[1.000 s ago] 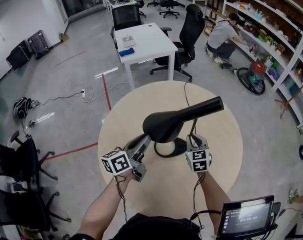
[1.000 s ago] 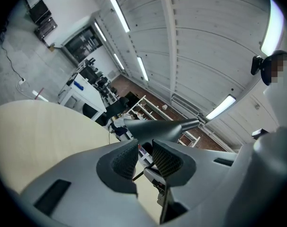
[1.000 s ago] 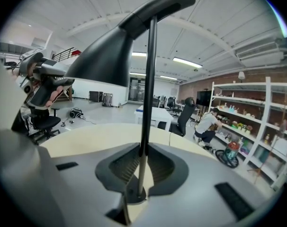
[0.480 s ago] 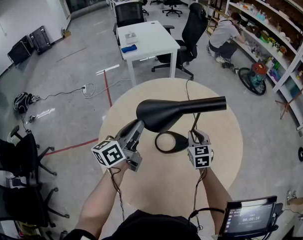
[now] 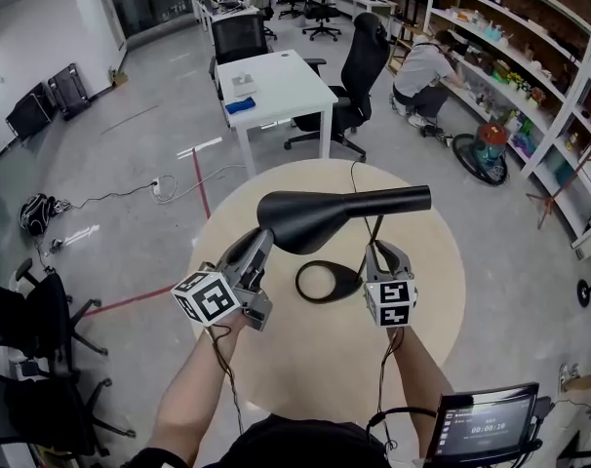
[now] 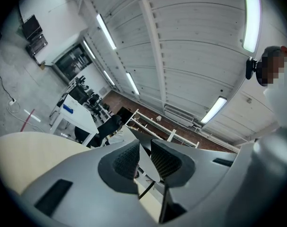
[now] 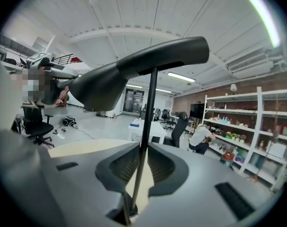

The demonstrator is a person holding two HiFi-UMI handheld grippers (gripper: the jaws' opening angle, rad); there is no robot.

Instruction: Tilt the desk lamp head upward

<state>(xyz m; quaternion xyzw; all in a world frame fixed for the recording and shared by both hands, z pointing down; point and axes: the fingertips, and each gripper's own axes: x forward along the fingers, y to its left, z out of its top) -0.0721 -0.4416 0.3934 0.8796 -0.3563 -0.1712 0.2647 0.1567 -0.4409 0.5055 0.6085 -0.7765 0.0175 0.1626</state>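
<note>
A black desk lamp stands on the round wooden table [image 5: 427, 300]. It has a ring-shaped base [image 5: 327, 281], a thin stem [image 5: 375, 234] and a long cone head [image 5: 315, 217] that lies about level, wide end to the left. My left gripper [image 5: 259, 247] is at that wide end. Its jaws have just been closing and are shut on the shade's thin rim [image 6: 144, 163], which sits between the left gripper's [image 6: 144, 156] pads. My right gripper [image 5: 378, 252] is shut on the stem [image 7: 148, 122] under the head [image 7: 124, 74], above the base.
The lamp's cable [image 5: 356, 178] runs off the table's far edge. Beyond stand a white desk [image 5: 276, 81] and black office chairs [image 5: 369, 61]. A person [image 5: 422, 66] crouches by the shelving [image 5: 530, 57] on the right. A screen [image 5: 481, 422] is at lower right.
The lamp head's wide end has swung up from a downward droop to about level. Both grippers have risen with it, the left one at the shade and the right one along the stem.
</note>
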